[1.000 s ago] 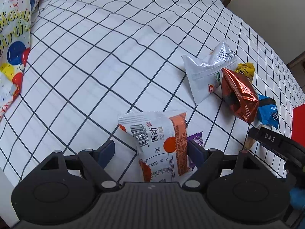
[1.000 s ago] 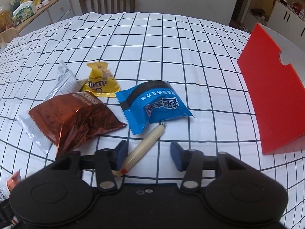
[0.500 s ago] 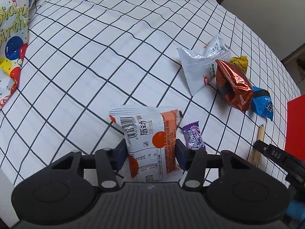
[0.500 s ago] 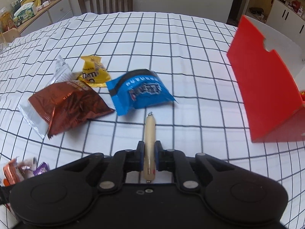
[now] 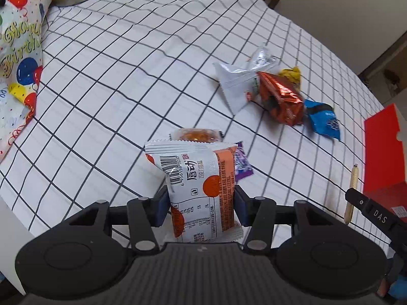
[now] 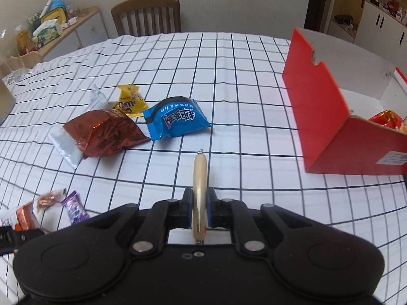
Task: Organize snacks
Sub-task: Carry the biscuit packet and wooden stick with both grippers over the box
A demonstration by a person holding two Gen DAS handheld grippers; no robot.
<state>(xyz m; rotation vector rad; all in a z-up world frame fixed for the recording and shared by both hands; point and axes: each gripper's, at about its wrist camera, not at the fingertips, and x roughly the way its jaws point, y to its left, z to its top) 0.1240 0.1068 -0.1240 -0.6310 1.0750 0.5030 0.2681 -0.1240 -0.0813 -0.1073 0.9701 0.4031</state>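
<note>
Even indoor light, soft shadows, fisheye-bent edges, slight motion blur

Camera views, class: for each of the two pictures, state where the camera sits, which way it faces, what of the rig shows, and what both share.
Left wrist: on the left gripper, angled down at the checked tablecloth; its jaws grip a white-orange snack packet.
Right wrist: on the right gripper, facing the red box and chair; its jaws grip a sausage stick.
Shared: blue packet, foil packet, red box.
</note>
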